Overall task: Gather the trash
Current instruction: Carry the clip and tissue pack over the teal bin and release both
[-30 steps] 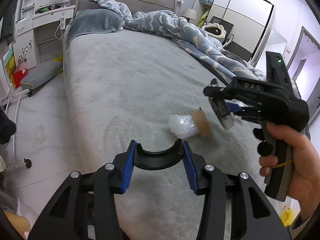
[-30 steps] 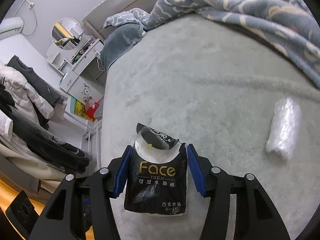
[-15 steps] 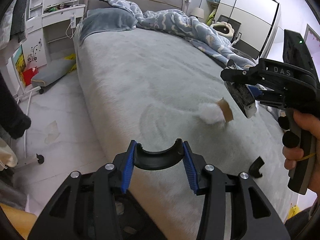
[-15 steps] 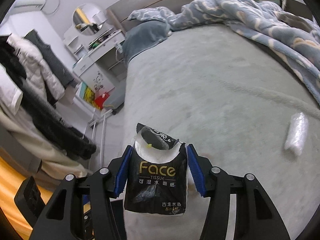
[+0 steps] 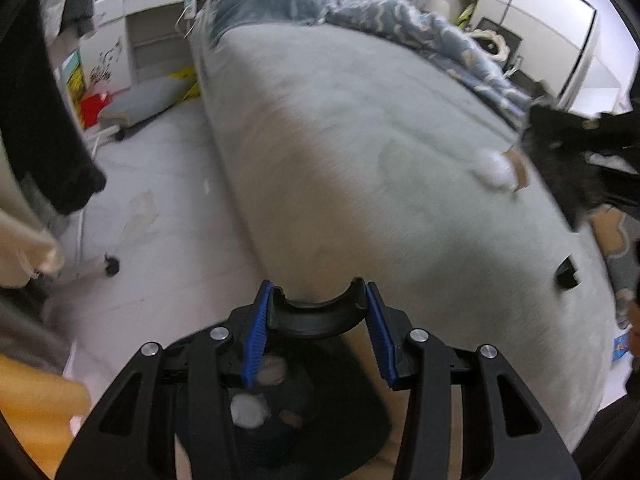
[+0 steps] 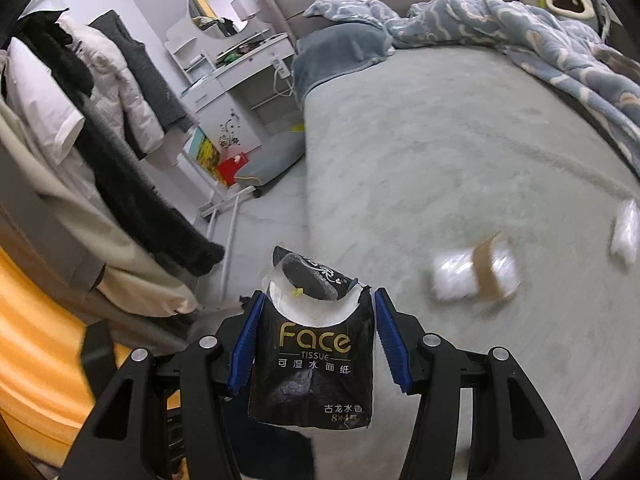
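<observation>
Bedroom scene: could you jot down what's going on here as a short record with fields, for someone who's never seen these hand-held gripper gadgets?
Place: bedroom, grey bed with a blue patterned blanket
Left hand-held gripper: shut on a black curved plastic piece
Right hand-held gripper: shut on a black Face tissue pack
Below left gripper: dark trash bin with white wads inside
Trash on bed: plastic-wrapped bundle with cardboard band, small clear plastic wrapper, small black piece
Beside bed: rack of hanging clothes, white dressing table

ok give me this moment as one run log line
left gripper: shut on black piece | right gripper: shut on tissue pack | bin: below left | wrapper: on bed
</observation>
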